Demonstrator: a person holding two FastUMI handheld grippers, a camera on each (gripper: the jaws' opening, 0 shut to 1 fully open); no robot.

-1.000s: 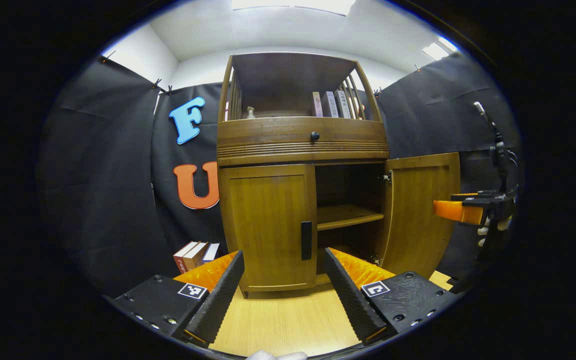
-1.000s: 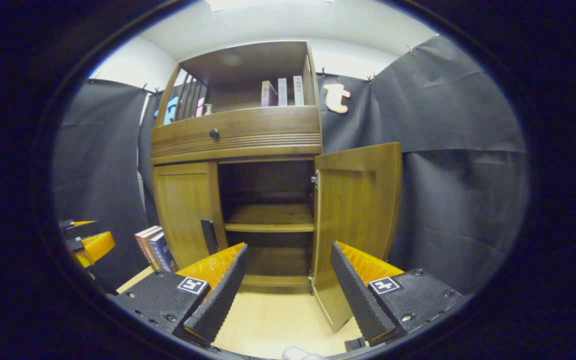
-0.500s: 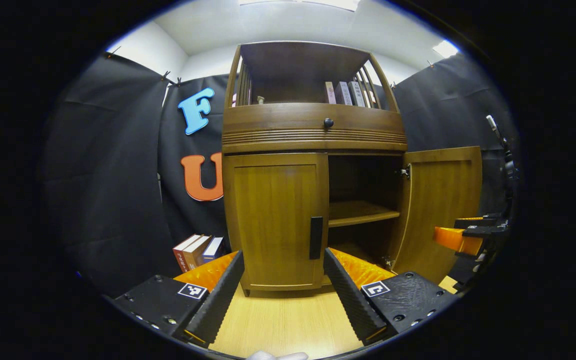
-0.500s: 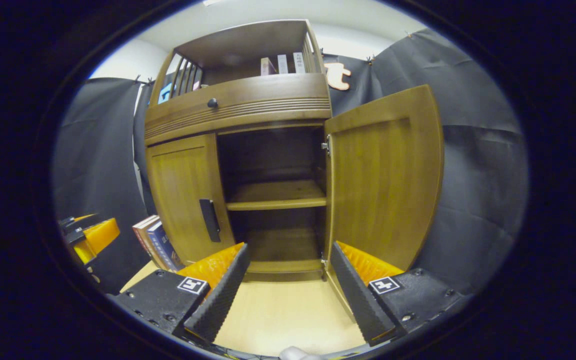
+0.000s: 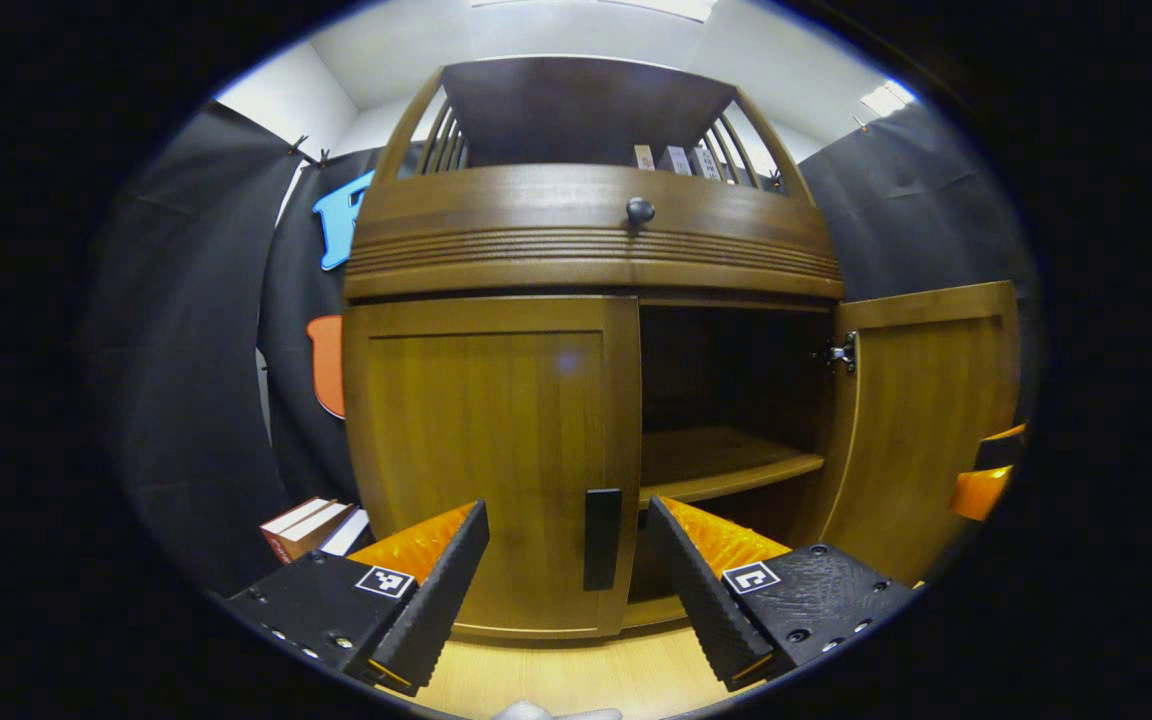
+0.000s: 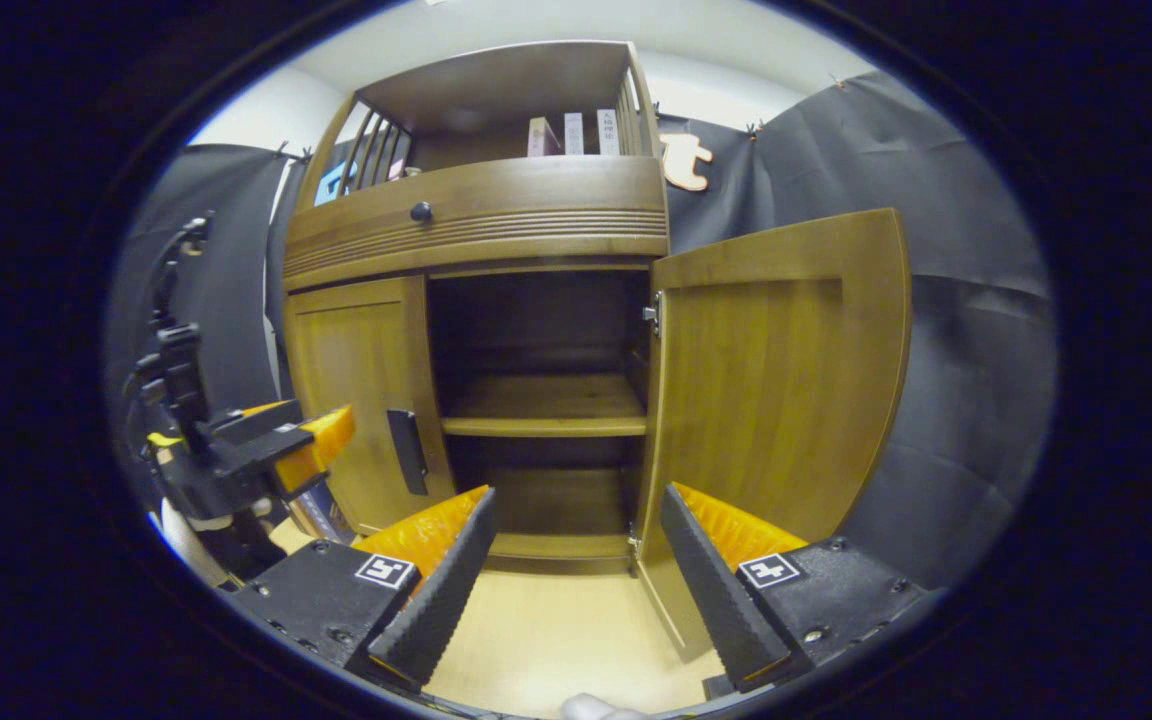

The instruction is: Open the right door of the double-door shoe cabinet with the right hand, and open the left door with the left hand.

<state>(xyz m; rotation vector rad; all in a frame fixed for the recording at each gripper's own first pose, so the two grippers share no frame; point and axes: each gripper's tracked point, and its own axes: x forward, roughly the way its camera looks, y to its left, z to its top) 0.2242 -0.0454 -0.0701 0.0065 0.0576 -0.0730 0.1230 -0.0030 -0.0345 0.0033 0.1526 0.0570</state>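
Straight ahead of the left gripper [image 5: 568, 585], the left door [image 5: 491, 450] is sitting shut, its upright dark handle [image 5: 602, 539] lying between the wide-spread fingers, untouched. The right door [image 6: 776, 380] is standing swung open. The right gripper [image 6: 576, 580], fingers also wide and holding nothing, is hanging farther off, so the left is nearer.

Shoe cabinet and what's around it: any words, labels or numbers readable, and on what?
Books on the top shelf: spine print too small to read.
Books on the floor: too blurred to read.
Shoe cabinet: no text on it.
Square marker: a pattern, no words.
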